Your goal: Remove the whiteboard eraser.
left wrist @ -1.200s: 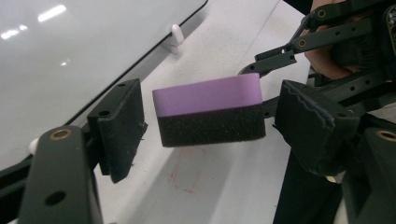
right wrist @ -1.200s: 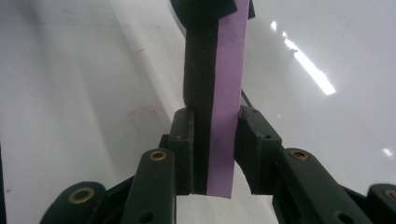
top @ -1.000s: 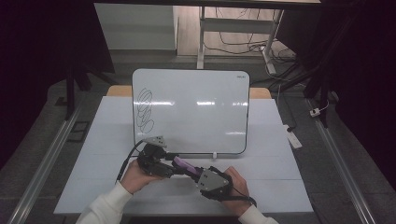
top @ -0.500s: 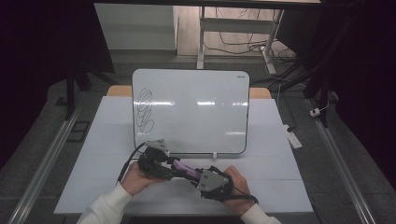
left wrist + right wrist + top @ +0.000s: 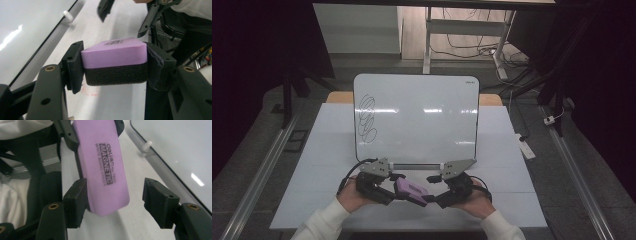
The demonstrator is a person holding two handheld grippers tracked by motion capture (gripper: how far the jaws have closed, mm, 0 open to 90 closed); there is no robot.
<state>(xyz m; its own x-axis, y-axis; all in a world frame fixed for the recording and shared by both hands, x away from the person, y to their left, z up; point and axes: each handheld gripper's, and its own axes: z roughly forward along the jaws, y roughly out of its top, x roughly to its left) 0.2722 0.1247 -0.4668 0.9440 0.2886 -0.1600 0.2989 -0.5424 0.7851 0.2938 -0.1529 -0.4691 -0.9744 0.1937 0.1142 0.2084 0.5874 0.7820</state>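
Left tool (image 5: 113, 65) clamps the eraser (image 5: 113, 53), hiding its ends

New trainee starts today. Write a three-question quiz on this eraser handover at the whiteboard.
1. True or false: the left hand-held gripper is clamped on the purple eraser.
2. Multiple choice: in the right gripper view, the right hand-held gripper has its jaws A) pressed on the eraser, B) apart, with one pad clear of it, C) shut on nothing.
3. Where on the whiteboard are the black scribbles?

Key
1. True: both pads press its sides.
2. B: the jaws have just been opening, and the eraser's end lies between them.
3. Along its left side in the high view.
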